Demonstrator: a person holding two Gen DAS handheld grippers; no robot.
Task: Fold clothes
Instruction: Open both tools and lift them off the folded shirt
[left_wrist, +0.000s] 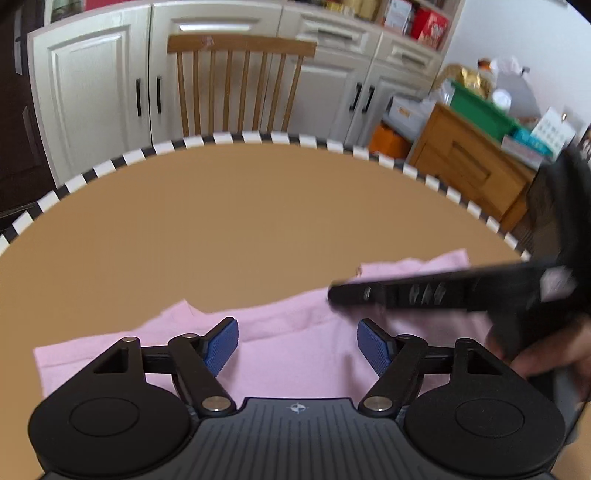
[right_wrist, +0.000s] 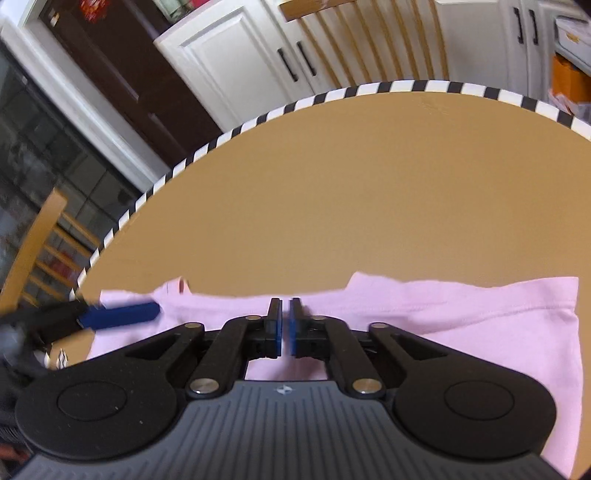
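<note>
A pink garment (left_wrist: 295, 347) lies flat on the near part of the brown round table (left_wrist: 240, 206); it also shows in the right wrist view (right_wrist: 461, 321). My left gripper (left_wrist: 297, 341) is open, its blue pads spread just above the cloth, holding nothing. My right gripper (right_wrist: 284, 326) is nearly closed, a thin gap between its pads, over the garment's far edge; no cloth shows between them. The right gripper also shows from the side, blurred, in the left wrist view (left_wrist: 332, 293). One left finger (right_wrist: 122, 315) shows in the right wrist view.
The table has a black-and-white striped rim (left_wrist: 258, 138). A wooden chair (left_wrist: 240, 85) stands behind it, with white cabinets (left_wrist: 96, 81) beyond. A wooden cupboard (left_wrist: 469, 162) with a green bin stands at the right. Another chair (right_wrist: 40, 243) is at the left.
</note>
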